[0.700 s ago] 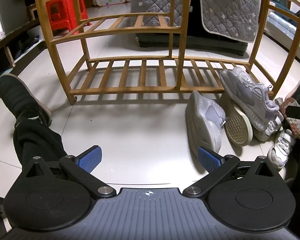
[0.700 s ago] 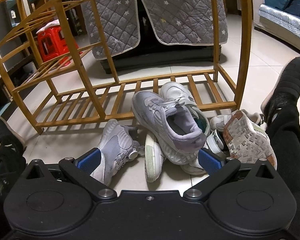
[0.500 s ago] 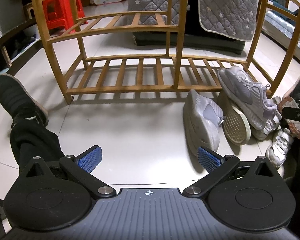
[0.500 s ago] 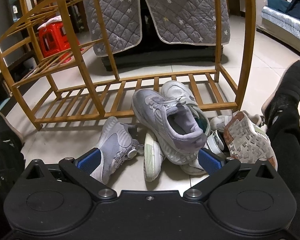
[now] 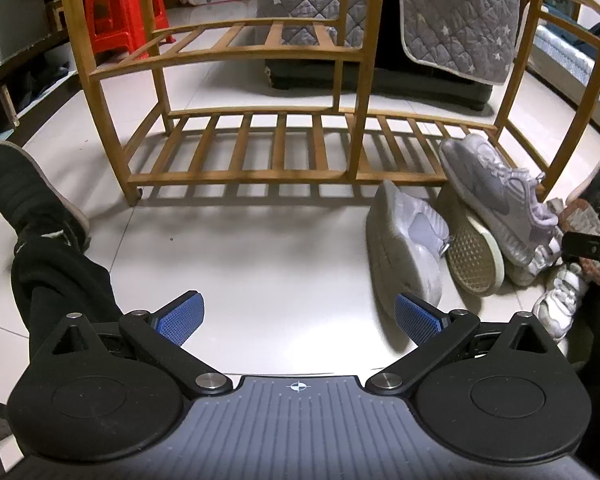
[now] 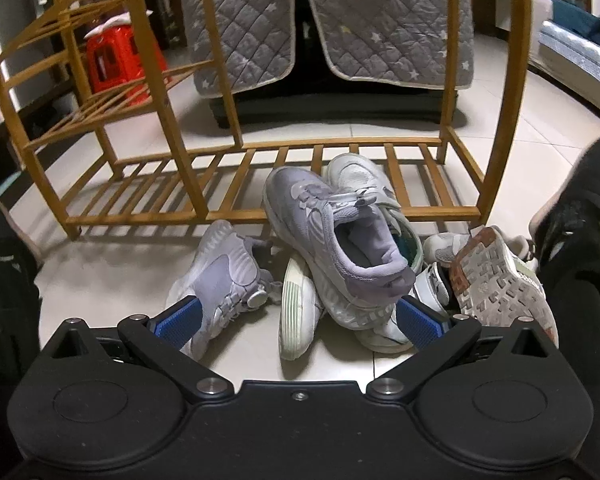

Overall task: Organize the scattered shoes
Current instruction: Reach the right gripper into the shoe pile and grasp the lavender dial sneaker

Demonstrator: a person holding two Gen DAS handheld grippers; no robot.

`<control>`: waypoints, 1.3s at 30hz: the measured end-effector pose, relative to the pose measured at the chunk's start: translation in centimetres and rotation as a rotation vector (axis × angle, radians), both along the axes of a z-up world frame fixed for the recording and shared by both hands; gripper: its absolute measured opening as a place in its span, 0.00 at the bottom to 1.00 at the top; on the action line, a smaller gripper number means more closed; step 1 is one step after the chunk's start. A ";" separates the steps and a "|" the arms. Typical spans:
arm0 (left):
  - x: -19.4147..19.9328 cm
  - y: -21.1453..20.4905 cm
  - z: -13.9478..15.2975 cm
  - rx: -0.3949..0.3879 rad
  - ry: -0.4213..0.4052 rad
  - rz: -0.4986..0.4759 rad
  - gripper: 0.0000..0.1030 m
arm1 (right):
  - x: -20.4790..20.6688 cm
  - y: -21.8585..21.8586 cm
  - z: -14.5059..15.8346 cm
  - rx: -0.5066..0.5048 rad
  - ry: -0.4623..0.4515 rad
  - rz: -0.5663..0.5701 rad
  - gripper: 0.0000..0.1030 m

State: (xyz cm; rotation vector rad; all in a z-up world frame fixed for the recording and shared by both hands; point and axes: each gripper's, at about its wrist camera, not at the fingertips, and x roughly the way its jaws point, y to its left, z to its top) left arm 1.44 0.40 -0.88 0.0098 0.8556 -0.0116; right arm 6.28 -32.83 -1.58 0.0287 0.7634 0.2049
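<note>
A heap of shoes lies on the tiled floor before a wooden shoe rack (image 6: 340, 212). On top rests a lilac-grey sneaker (image 6: 332, 236), over a white shoe (image 6: 360, 176) and a white shoe on its edge (image 6: 298, 312). A pale sneaker with a dial lace (image 6: 220, 276) lies on its side at the left, and an overturned shoe showing its worn sole (image 6: 496, 280) at the right. My right gripper (image 6: 298, 322) hangs open just short of the heap, holding nothing. My left gripper (image 5: 298, 318) is open over bare floor, with the pale sneaker (image 5: 408, 248) and the lilac-grey sneaker (image 5: 496, 196) to its right.
The rack's (image 5: 240, 148) lower slatted shelf has nothing on it. The person's legs in black trousers and dark shoes (image 5: 24, 192) (image 6: 580, 200) flank the heap. A red stool (image 5: 120, 12), hanging grey quilted cloth (image 6: 380, 20) and a sofa edge (image 6: 580, 52) stand behind.
Both views have drifted slightly nearer the rack and the heap; the shoes have not moved and both grippers stay open.
</note>
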 end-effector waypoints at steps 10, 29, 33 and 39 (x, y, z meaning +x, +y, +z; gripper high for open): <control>0.2 0.5 -1.1 -0.019 0.026 0.021 1.00 | 2.4 -0.3 -0.5 -0.030 0.001 0.049 0.95; 0.7 1.4 -2.1 -0.034 0.055 0.055 1.00 | 8.7 -0.4 -2.2 -0.046 0.045 0.100 0.61; 0.7 1.5 -2.4 -0.031 0.061 0.055 1.00 | 10.0 -0.3 -2.8 -0.039 0.066 0.096 0.55; 0.7 1.9 -2.6 -0.031 0.066 0.067 1.00 | 11.5 -0.1 -3.7 -0.019 0.078 0.086 0.46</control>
